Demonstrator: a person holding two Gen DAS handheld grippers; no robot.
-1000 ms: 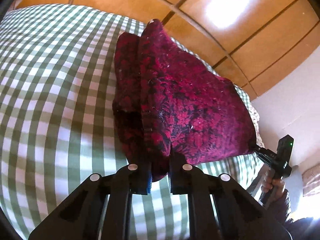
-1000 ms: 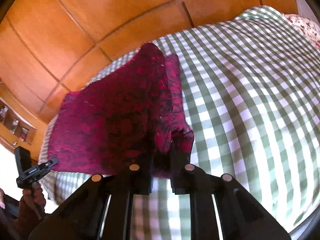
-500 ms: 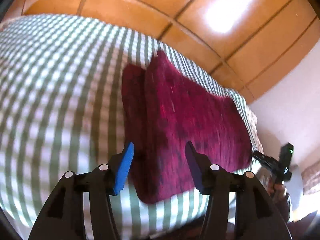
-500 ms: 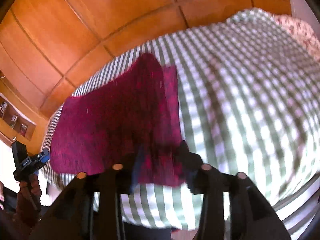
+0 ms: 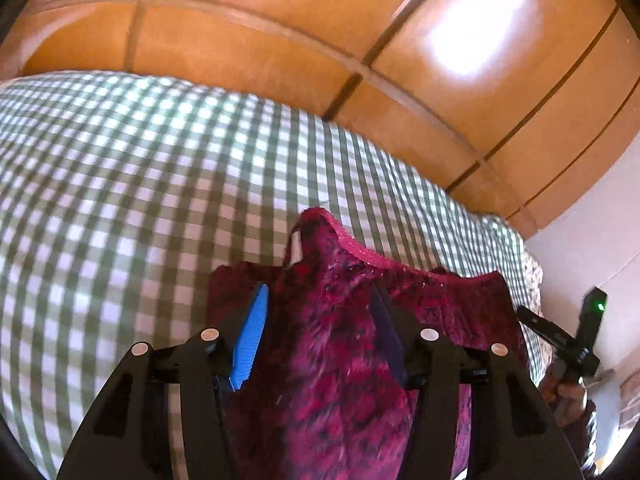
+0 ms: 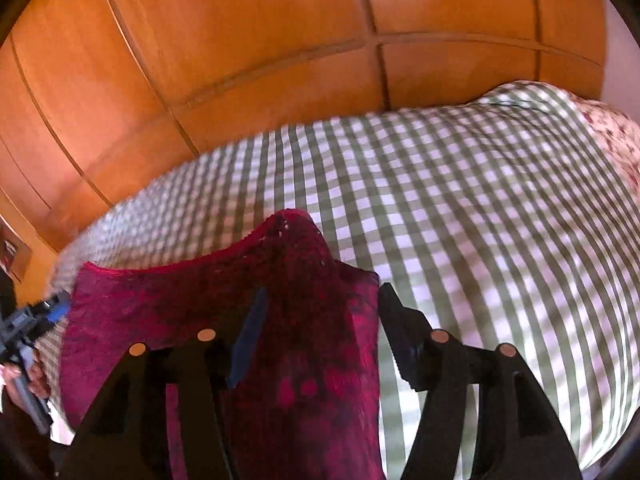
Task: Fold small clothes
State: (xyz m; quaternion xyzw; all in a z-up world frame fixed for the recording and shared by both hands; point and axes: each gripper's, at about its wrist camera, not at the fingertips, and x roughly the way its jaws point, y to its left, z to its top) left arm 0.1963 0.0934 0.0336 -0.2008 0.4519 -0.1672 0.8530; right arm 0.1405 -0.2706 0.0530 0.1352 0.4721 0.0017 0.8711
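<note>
A second ago both of your grippers were clamped on the red cloth's near edge and held it raised; now both have let go, and the cloth lies on the bed.

The crimson garment (image 5: 400, 312) is a fuzzy, mottled knit, dark red flecked with black, folded into a rough rectangle with one corner standing up in a soft peak. It rests on the green-and-white checked bedspread (image 5: 120, 200), at the bedspread's near edge.

Your left gripper (image 5: 320, 328) has released it — the jaws are closing a little with cloth showing between them, yet the ribbed blue pad (image 5: 250, 340) and its dark partner stand clear of the fabric. Your right gripper (image 6: 320, 328) is also free of it, its jaws opening, the right finger over bare bedspread.

Beyond the bedspread rise glossy orange wooden panels (image 5: 280, 40) with dark seams.

The garment's near end is cut off under the gripper bodies. Motion blur softens the checks, and whether the fingertips brush the nap is hard to tell.
</note>
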